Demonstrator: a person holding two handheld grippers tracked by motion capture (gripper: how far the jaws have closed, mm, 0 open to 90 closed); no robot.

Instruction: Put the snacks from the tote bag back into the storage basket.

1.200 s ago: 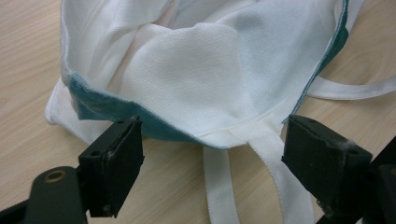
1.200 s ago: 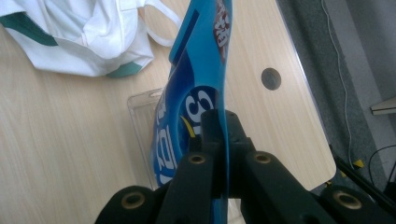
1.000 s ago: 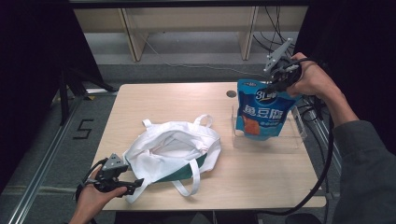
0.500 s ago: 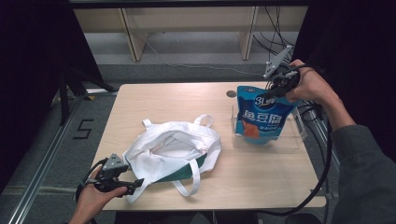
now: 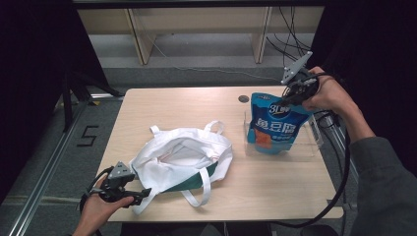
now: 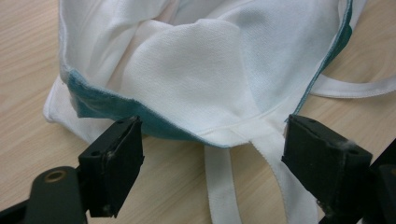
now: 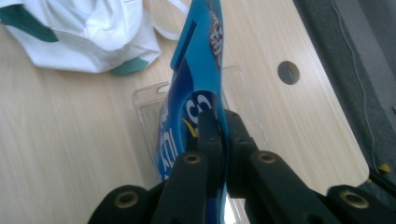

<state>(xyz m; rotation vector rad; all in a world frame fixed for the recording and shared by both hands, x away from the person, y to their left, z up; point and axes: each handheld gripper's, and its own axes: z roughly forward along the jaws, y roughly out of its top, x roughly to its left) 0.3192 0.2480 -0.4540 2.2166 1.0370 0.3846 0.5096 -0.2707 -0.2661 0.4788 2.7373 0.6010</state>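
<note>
A blue snack bag (image 5: 278,125) hangs upright with its bottom inside a clear plastic tray (image 5: 307,147) at the table's right. My right gripper (image 5: 291,97) pinches the bag's top edge. In the right gripper view its jaws (image 7: 219,114) have just eased apart slightly, but the pads still press on the blue bag (image 7: 196,56) between them. A white tote bag (image 5: 182,155) with green trim lies open at the table's middle. My left gripper (image 5: 142,192) stands open at the tote's near left corner. The tote's rim (image 6: 201,70) lies just beyond its open jaws (image 6: 210,140).
The wooden table (image 5: 162,105) has a round cable hole (image 5: 243,98) behind the tray. The tote's white straps (image 5: 204,189) trail toward the front edge. Wooden shelf legs and cables stand on the floor beyond the table.
The right hand has lowered the blue bag a little toward the tray. The left hand and the tote have stayed put.
</note>
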